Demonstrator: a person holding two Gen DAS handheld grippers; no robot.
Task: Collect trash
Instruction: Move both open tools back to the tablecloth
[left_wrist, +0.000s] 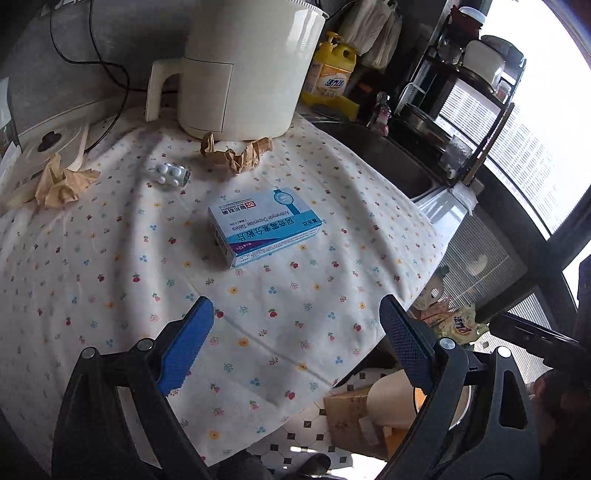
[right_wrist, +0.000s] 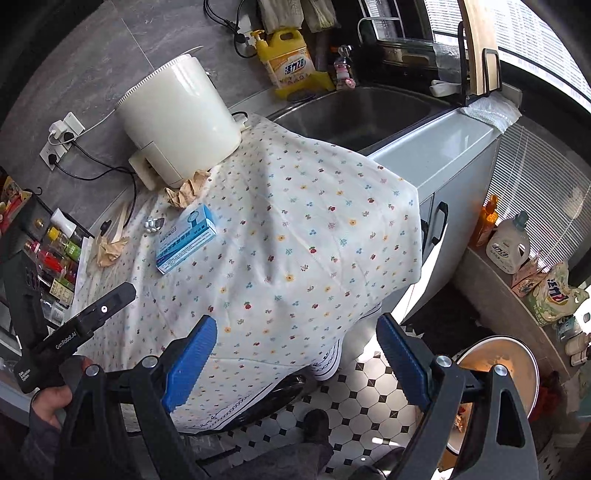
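A blue and white medicine box (left_wrist: 264, 227) lies on the flowered cloth (left_wrist: 110, 277), also in the right wrist view (right_wrist: 185, 239). A used pill blister (left_wrist: 170, 174) lies behind it (right_wrist: 153, 224). Crumpled brown paper (left_wrist: 236, 153) sits by the white appliance (left_wrist: 243, 66); another crumpled tissue (left_wrist: 62, 182) lies at the left (right_wrist: 107, 251). My left gripper (left_wrist: 295, 314) is open and empty above the cloth's near part. My right gripper (right_wrist: 297, 332) is open and empty over the cloth's front edge. An open bin (right_wrist: 498, 373) stands on the floor at the right.
A steel sink (right_wrist: 354, 114) lies behind the cloth, with a yellow detergent jug (right_wrist: 286, 62) at its back. A dish rack (left_wrist: 458, 92) stands by the window. Bottles (right_wrist: 508, 245) line a low ledge at the right. A spice rack (right_wrist: 48, 254) is at the left.
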